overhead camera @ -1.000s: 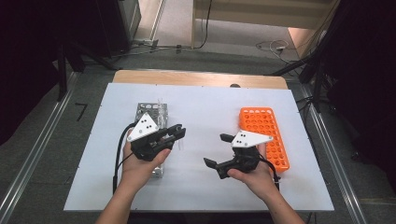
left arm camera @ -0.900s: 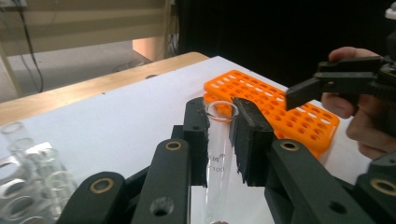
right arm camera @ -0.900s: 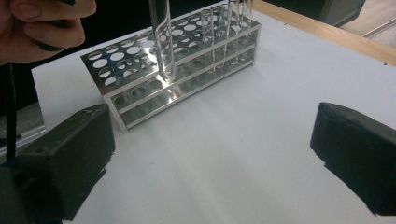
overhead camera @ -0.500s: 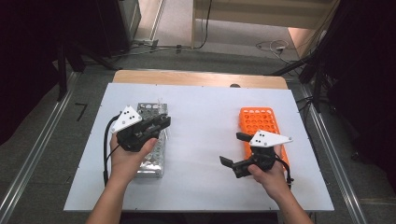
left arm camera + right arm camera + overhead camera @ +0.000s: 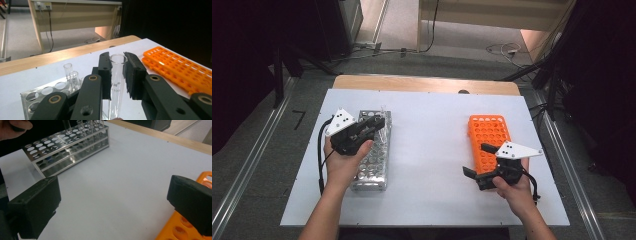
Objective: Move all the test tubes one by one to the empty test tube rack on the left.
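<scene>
A glass test tube (image 5: 117,75) is seen clenched upright in the left tongs (image 5: 117,75) above the metal rack (image 5: 374,155) at nine o'clock on the tabletop (image 5: 432,135). The right tongs (image 5: 475,160) are shown released beside the orange rack (image 5: 488,137) at three o'clock.

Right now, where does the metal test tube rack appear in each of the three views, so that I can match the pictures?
High view: the metal rack lies left of centre on the white table, under the left gripper.
Left gripper view: it is at the lower left, beside the jaws that grip a glass tube.
Right gripper view: it stands at the upper left.
Shared landmark: the orange rack.
</scene>
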`<act>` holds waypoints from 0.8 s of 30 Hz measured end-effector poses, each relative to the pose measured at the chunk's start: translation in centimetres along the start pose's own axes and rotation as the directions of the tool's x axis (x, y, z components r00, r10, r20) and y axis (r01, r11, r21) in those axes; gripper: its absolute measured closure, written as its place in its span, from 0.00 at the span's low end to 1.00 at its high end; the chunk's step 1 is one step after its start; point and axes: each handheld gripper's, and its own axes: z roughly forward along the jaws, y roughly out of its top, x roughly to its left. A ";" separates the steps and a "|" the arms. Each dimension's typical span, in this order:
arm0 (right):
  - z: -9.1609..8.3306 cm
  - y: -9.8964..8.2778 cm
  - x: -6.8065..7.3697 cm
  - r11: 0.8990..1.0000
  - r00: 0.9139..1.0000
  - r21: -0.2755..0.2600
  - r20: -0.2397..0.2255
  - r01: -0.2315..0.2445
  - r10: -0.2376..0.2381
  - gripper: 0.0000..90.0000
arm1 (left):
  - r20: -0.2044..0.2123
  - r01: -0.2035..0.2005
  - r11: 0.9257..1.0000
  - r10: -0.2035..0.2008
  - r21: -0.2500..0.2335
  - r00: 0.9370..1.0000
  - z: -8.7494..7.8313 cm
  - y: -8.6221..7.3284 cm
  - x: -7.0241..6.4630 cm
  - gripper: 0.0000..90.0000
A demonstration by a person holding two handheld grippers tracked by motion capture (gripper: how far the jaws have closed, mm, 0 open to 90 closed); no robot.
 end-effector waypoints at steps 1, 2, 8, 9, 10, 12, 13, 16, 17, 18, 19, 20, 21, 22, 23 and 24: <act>-0.2 -0.2 -0.1 1.000 1.000 0.003 0.003 -0.001 0.001 0.00 | -0.004 0.001 1.000 -0.001 -0.001 1.000 0.1 -0.1 0.1 0.84; -0.5 -0.4 -0.3 1.000 1.000 0.003 0.007 -0.005 0.005 0.00 | -0.010 0.003 1.000 -0.003 -0.001 1.000 0.2 -0.2 0.2 0.84; -2.0 -1.7 -0.8 1.000 1.000 0.011 0.020 -0.018 0.018 0.00 | -0.032 0.006 1.000 -0.005 0.006 0.999 0.8 -0.9 0.6 0.84; -2.2 -1.9 -0.8 1.000 1.000 0.015 0.023 -0.021 0.021 0.00 | -0.038 0.007 1.000 -0.007 0.006 0.999 0.9 -1.0 0.7 0.84; -2.4 -2.1 -0.9 1.000 0.999 0.018 0.027 -0.025 0.025 0.00 | -0.042 0.007 1.000 -0.006 0.008 0.999 1.0 -1.2 0.7 0.84; -2.7 -2.5 -1.0 0.999 0.999 0.023 0.029 -0.028 0.027 0.00 | -0.051 0.007 1.000 -0.007 0.010 0.999 1.3 -1.4 0.7 0.84; -2.8 -2.6 -1.1 0.999 0.999 0.026 0.032 -0.028 0.027 0.00 | -0.053 0.005 1.000 -0.004 0.013 0.999 1.4 -1.5 0.7 0.84; -3.2 -2.8 -1.2 0.999 0.999 0.023 0.034 -0.034 0.033 0.00 | -0.060 0.004 1.000 -0.003 0.017 0.998 1.5 -1.7 0.8 0.84; -3.2 -2.8 -1.2 0.999 0.999 0.020 0.035 -0.035 0.035 0.00 | -0.064 0.002 1.000 -0.001 0.020 0.998 1.5 -1.8 0.8 0.84; -3.2 -2.8 -1.3 0.999 0.999 0.017 0.034 -0.038 0.038 0.00 | -0.061 0.002 1.000 -0.001 0.022 0.998 1.5 -1.8 0.8 0.84; -3.2 -2.8 -1.4 0.999 0.999 0.015 0.030 -0.041 0.041 0.00 | -0.060 0.001 1.000 0.000 0.025 0.998 1.5 -1.9 0.8 0.84; -3.2 -2.8 -1.4 0.999 0.999 0.016 0.030 -0.041 0.040 0.00 | -0.061 0.000 1.000 0.002 0.026 0.998 1.5 -1.9 0.8 0.84; -3.2 -2.8 -1.4 0.999 0.999 0.019 0.032 -0.039 0.038 0.00 | -0.061 -0.003 1.000 0.005 0.030 0.998 1.5 -2.0 0.8 0.84; -3.2 -2.9 -1.4 0.999 0.999 0.021 0.032 -0.038 0.037 0.00 | -0.061 -0.002 0.999 0.004 0.034 0.998 1.5 -2.1 0.8 0.84; -3.2 -2.9 -1.4 0.999 0.999 0.021 0.032 -0.038 0.037 0.00 | -0.061 -0.002 0.999 0.005 0.038 0.998 1.5 -2.2 0.9 0.84; -3.2 -2.9 -1.5 0.999 0.999 0.020 0.033 -0.038 0.038 0.00 | -0.059 -0.002 0.999 0.004 0.039 0.998 1.5 -2.3 0.9 0.84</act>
